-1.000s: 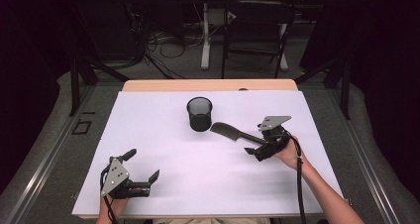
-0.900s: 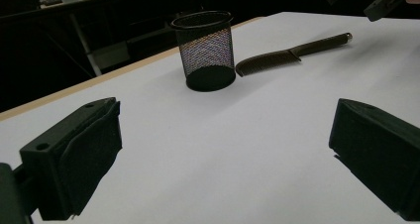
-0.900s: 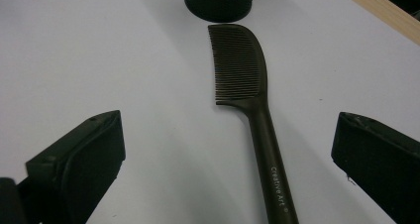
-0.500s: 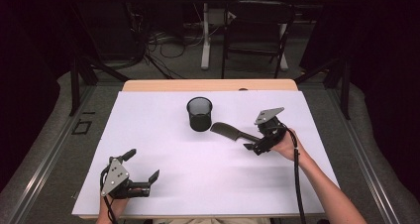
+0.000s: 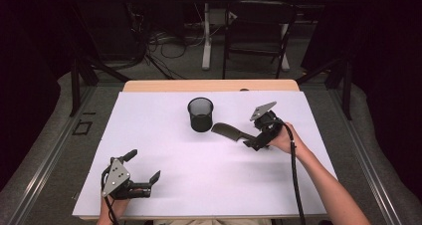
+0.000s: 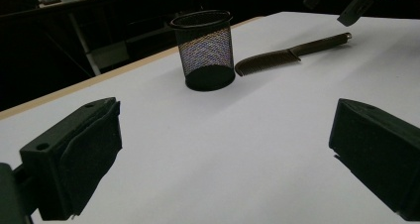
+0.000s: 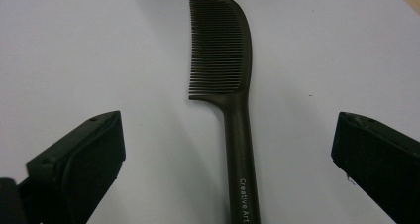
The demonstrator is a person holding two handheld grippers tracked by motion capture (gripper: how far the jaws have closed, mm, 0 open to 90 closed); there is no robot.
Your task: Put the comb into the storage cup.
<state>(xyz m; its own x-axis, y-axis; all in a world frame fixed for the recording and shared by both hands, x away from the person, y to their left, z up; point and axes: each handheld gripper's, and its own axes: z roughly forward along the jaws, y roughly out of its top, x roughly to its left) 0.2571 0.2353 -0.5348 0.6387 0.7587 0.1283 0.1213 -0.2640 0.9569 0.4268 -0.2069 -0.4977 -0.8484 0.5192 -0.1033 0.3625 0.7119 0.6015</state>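
A dark comb [image 5: 228, 131] lies flat on the white table sheet [image 5: 209, 185], its teeth end close to a black mesh cup [image 5: 200, 114] that stands upright. My right gripper [image 5: 252, 136] hovers at the comb's handle end, open. In the right gripper view the comb [image 7: 233, 85] runs straight up the middle, its handle between my right gripper's [image 7: 228, 154] wide-apart jaws, touching neither. My left gripper [image 5: 145, 166] rests open near the front left edge, holding nothing. Its own view shows the left gripper [image 6: 223, 154] facing the cup [image 6: 207, 50] and comb [image 6: 292, 53], with the right gripper [image 6: 354, 6] beyond.
The wooden table edge [image 5: 209, 85] shows behind the white sheet. Past it stand a chair [image 5: 256, 31], table legs and floor cables. A black cable [image 5: 293, 170] trails from the right gripper along the forearm.
My right gripper has shifted a little farther and leftward, lining up over the comb's handle. The left gripper, comb and cup have stayed put.
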